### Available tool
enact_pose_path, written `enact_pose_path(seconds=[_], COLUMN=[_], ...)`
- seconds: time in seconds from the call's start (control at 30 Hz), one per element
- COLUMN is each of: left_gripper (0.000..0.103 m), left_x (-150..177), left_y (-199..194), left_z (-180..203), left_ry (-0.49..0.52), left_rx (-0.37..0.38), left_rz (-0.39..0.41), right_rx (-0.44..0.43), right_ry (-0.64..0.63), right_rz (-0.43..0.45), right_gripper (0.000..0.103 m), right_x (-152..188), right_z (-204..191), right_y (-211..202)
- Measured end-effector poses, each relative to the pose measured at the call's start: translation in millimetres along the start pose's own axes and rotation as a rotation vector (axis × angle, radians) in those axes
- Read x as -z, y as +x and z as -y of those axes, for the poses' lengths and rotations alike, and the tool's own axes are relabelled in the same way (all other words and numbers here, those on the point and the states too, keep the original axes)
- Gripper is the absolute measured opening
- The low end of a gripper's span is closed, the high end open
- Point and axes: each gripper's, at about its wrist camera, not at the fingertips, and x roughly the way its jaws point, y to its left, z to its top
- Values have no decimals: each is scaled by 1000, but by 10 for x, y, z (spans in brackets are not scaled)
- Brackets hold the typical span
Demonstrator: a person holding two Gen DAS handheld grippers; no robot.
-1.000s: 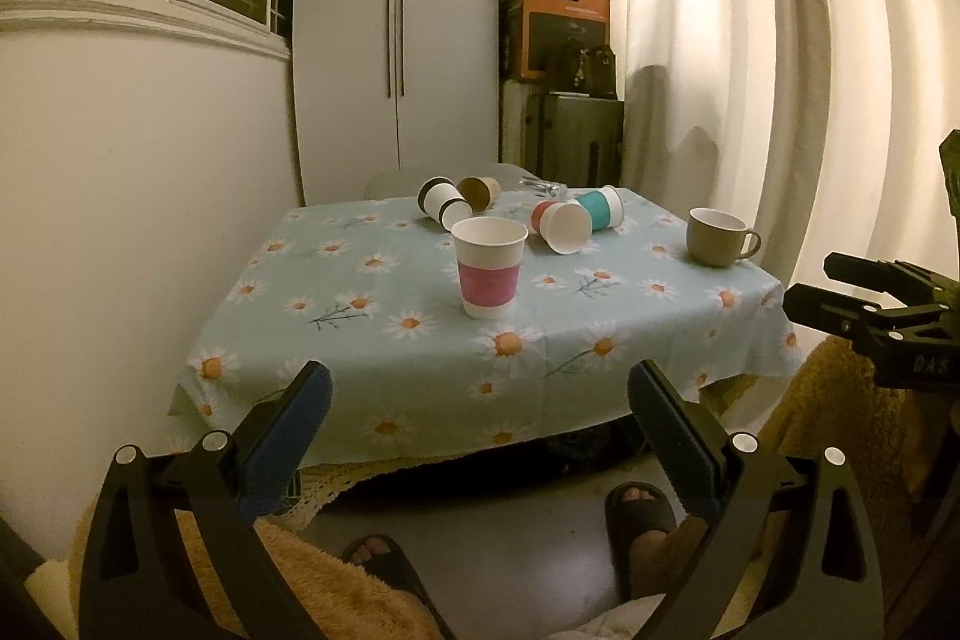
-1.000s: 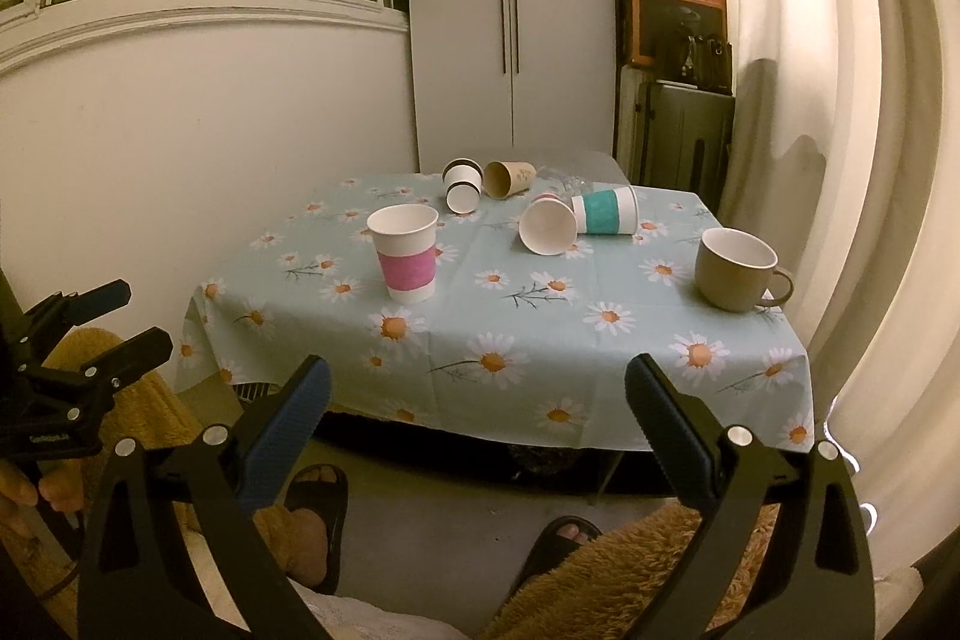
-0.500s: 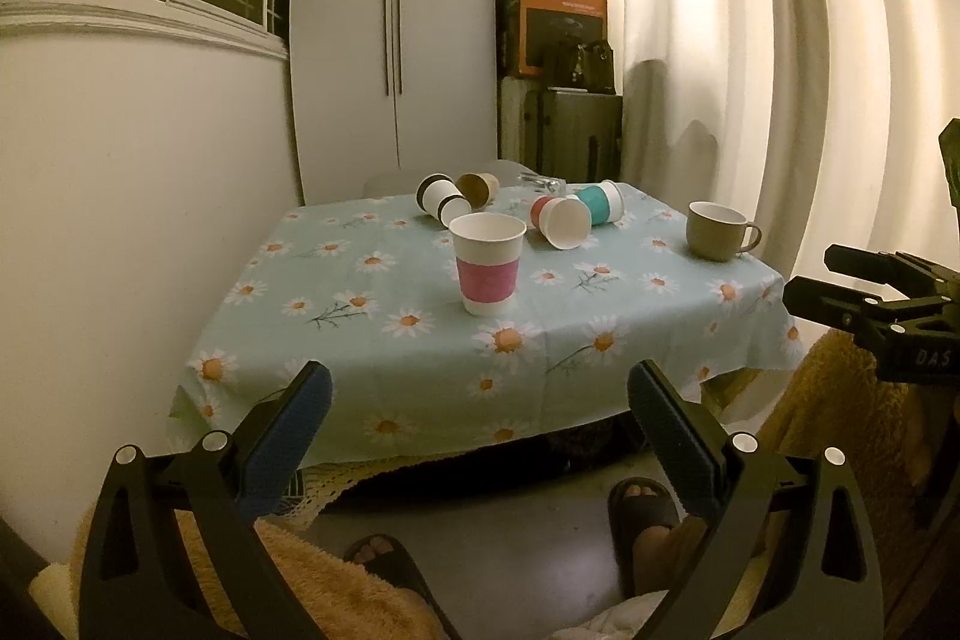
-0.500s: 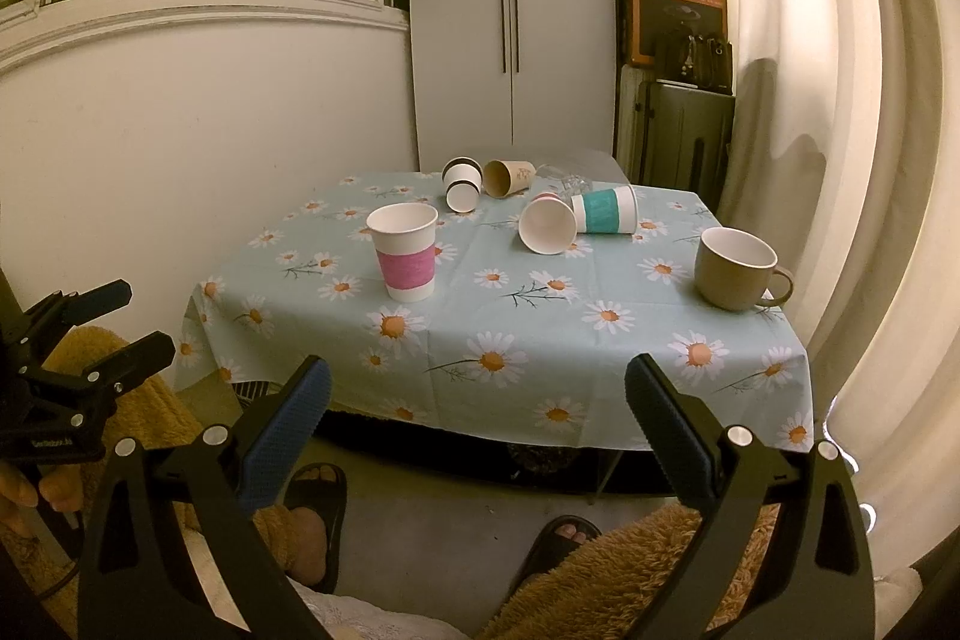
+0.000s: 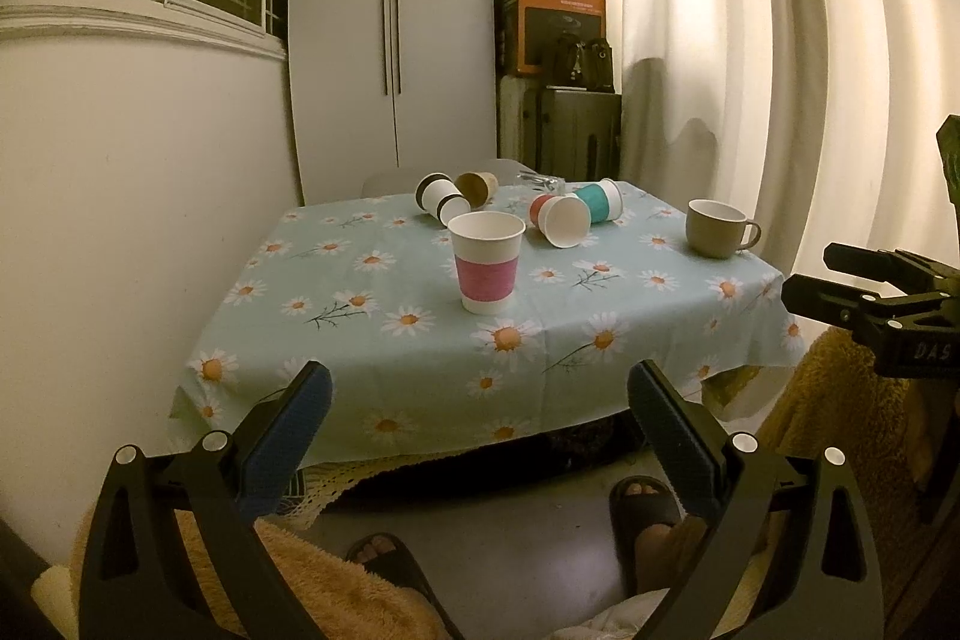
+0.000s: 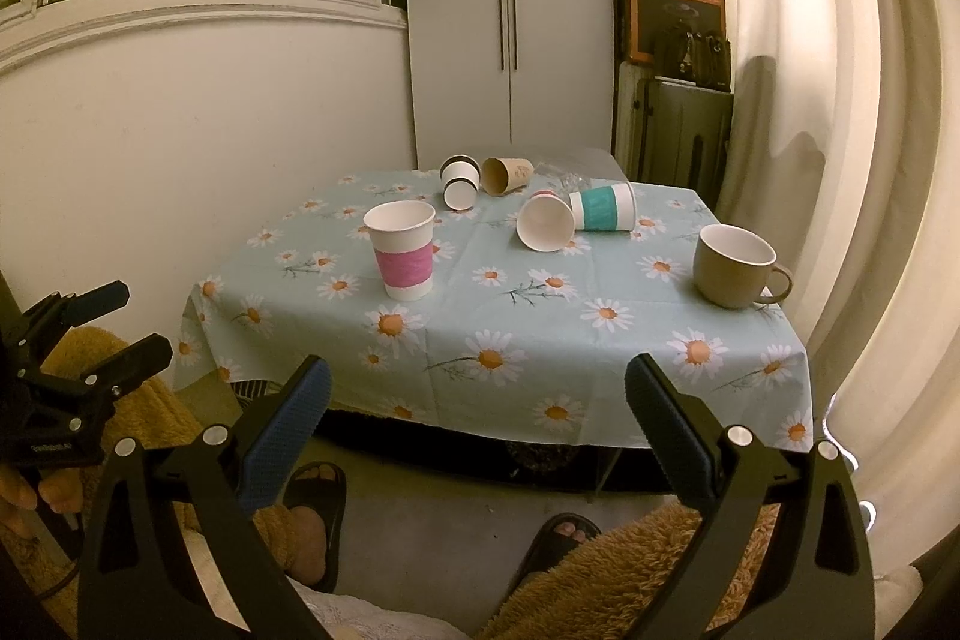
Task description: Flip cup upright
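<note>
Left wrist view shows us holding the left gripper [image 5: 477, 400] wide and empty, well back from the table [image 5: 600, 388], where the pink-banded paper cup [image 5: 486, 261] stands upright while a teal-banded cup [image 5: 597, 201] and others lie tipped. Right wrist view shows our right gripper [image 6: 477, 397] equally wide and empty, level and aimed at the table; any tipped cup [image 6: 546, 222] would need a sidewall grasp.

white wardrobe [image 5: 393, 34], curtains [image 5: 750, 40], perhaps night.
</note>
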Motion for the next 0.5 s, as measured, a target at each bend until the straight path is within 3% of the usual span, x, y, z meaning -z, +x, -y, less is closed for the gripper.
enact_pose_path(seconds=[0.5], left_gripper=[97], left_x=[16], left_y=[1], left_z=[4], left_ry=[2], left_rx=[5], left_rz=[1], right_rx=[0], right_ry=[1], right_rz=[-4], right_gripper=[97], right_x=[9], right_z=[37], right_y=[5])
